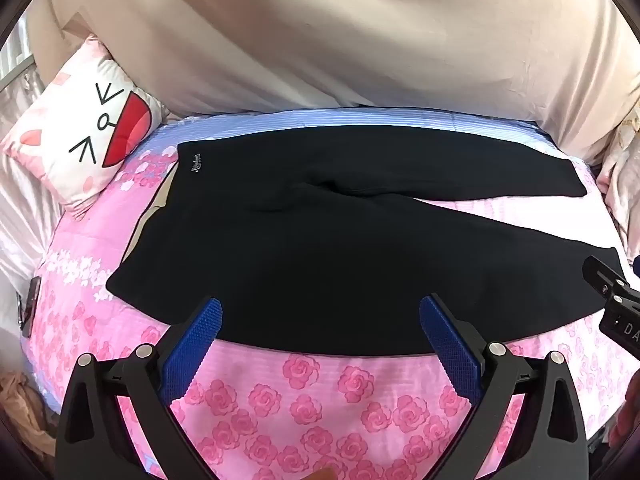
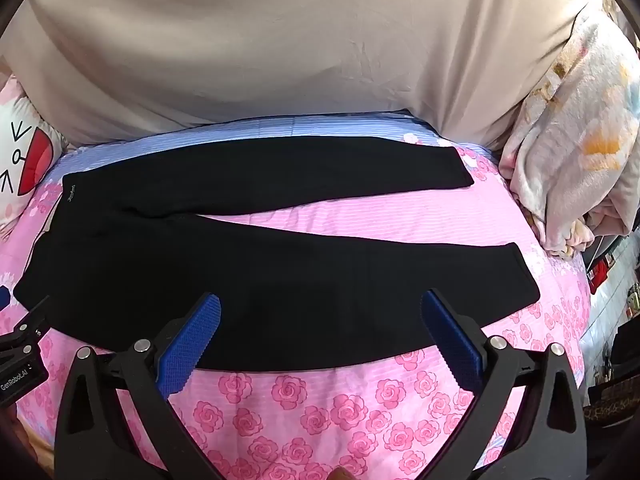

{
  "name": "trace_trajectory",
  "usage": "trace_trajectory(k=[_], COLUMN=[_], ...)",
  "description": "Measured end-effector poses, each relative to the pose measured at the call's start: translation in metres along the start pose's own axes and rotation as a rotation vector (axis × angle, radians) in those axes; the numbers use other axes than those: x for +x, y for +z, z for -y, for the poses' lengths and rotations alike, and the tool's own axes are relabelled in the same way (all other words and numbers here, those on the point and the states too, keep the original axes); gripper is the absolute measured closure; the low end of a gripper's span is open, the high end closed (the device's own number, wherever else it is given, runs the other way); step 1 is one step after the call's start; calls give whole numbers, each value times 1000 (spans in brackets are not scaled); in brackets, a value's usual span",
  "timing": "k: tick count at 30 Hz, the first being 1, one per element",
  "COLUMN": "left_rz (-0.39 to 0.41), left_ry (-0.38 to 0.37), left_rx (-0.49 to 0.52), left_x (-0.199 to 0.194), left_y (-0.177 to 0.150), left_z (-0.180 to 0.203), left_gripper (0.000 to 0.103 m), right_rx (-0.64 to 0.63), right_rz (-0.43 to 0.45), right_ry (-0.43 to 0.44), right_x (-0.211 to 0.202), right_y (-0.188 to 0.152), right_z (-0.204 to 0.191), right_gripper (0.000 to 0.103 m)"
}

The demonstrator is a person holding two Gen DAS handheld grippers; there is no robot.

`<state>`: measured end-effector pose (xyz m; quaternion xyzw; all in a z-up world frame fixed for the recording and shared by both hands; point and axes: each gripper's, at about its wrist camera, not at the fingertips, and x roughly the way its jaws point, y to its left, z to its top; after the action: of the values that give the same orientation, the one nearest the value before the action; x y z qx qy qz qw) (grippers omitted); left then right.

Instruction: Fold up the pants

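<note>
Black pants (image 1: 320,248) lie spread flat on a pink rose-print bed sheet (image 1: 320,396), waistband to the left, both legs running right in a narrow V. My left gripper (image 1: 320,312) hovers open over the near edge of the hip area, blue pads wide apart, nothing between them. In the right wrist view the same pants (image 2: 260,272) stretch across the sheet (image 2: 320,400). My right gripper (image 2: 320,308) is open above the near leg's lower edge, holding nothing. The right gripper's black body (image 1: 616,304) shows at the left view's right edge, and the left gripper's body (image 2: 20,356) at the other view's left edge.
A beige cloth (image 1: 360,40) hangs behind the bed. A white and pink cartoon-face pillow (image 1: 80,128) sits at the far left. A bunched floral blanket (image 2: 576,140) is piled at the right. A dark phone-like object (image 1: 30,308) lies at the bed's left edge.
</note>
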<state>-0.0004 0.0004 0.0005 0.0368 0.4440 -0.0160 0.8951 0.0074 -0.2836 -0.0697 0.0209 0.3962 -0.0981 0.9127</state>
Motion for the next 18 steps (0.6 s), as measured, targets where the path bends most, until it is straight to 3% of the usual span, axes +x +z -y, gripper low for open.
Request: trace_trajectory(k=[18], left_rz=[7], left_ry=[0], left_rx=[18], left_x=[-7], left_y=[-2], left_z=[3], left_gripper=[5], right_rx=[5], right_rz=[-2], right_ry=[-1], right_x=[-9], right_y=[-2], right_z=[-5], right_gripper=[5])
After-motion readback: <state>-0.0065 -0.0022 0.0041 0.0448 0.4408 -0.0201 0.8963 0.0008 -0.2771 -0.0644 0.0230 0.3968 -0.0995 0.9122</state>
